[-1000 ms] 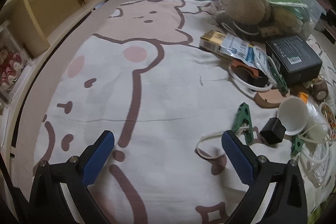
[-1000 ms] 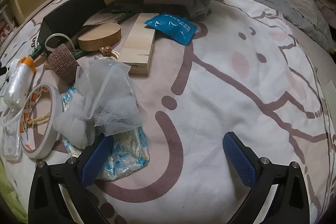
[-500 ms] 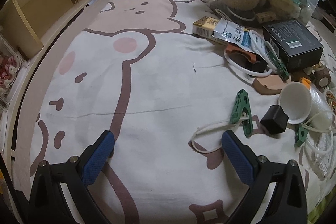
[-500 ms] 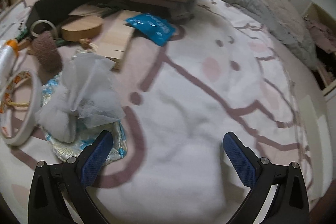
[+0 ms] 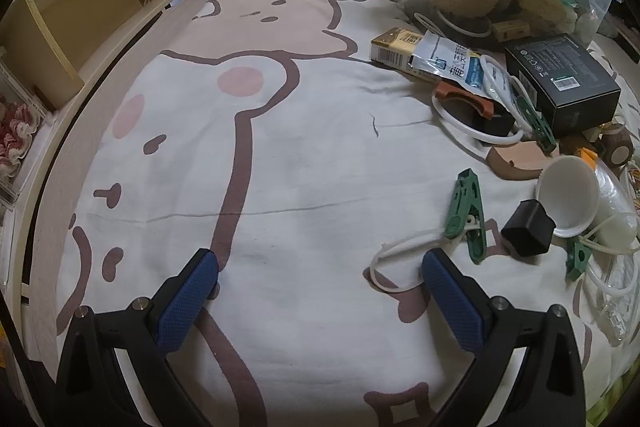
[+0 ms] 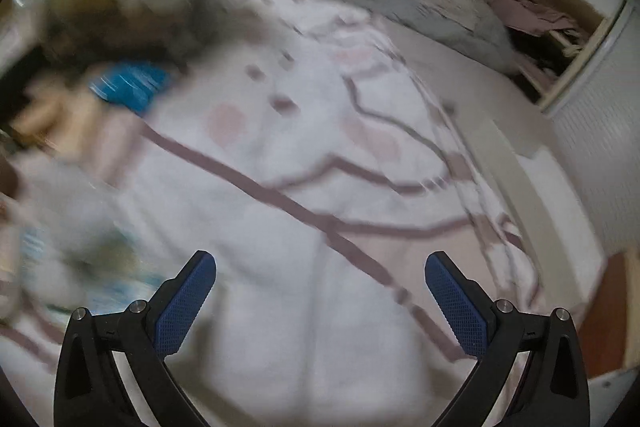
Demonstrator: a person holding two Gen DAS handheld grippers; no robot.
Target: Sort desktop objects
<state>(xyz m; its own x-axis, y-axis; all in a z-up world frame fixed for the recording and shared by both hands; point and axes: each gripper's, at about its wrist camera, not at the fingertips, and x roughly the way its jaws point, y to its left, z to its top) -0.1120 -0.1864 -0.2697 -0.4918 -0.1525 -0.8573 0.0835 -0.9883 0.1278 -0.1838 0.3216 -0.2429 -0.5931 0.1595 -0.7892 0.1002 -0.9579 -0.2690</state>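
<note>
The sorting is looking barely begun. The left gripper [image 5: 320, 267] is hovering over the bed [image 5: 280, 147], fingers wide apart and empty; the green clothespin [image 5: 466, 215], black cube [image 5: 528, 233], white cup [image 5: 568, 197] and black box [image 5: 564, 83] are lying jumbled to its right. The right gripper [image 6: 320, 269] is also gaping empty, its view smeared by blur.

Cartoon-print bed [image 5: 304, 155], cluttered right side.

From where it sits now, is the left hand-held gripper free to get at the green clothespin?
Probably yes: the left hand-held gripper is open, the green clothespin lies just ahead to its right, and only a thin white cord crosses between.
</note>
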